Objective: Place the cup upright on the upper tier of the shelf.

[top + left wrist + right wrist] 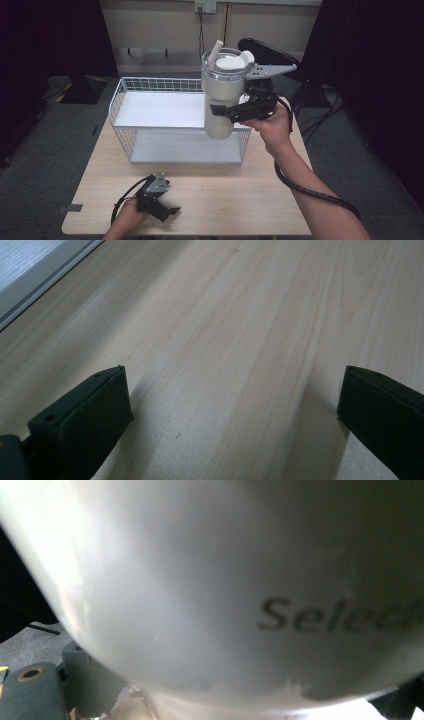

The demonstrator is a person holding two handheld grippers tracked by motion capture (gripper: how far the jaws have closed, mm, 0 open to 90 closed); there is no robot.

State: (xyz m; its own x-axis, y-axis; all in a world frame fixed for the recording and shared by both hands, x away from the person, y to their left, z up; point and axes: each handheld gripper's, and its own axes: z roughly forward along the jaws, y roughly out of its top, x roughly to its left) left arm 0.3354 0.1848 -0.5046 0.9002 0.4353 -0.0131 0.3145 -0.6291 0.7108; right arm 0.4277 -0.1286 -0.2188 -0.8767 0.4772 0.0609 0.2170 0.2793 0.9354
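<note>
Tumbler [220, 95] clamped by right gripper [223, 111] above rack [150, 84] | left gripper [170, 212] released, table edge [190, 233]

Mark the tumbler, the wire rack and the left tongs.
tumbler [218, 107], high view, on its white body.
wire rack [150, 79], high view, on its back top rim.
left tongs [172, 212], high view, between the tips.

Right hand-held gripper [221, 111] clamps a white tumbler [222, 95] upright, lifted above the wire two-tier rack [150, 117]. Left hand-held gripper [169, 212] rests on the worktop [230, 200], jaws apart.
</note>
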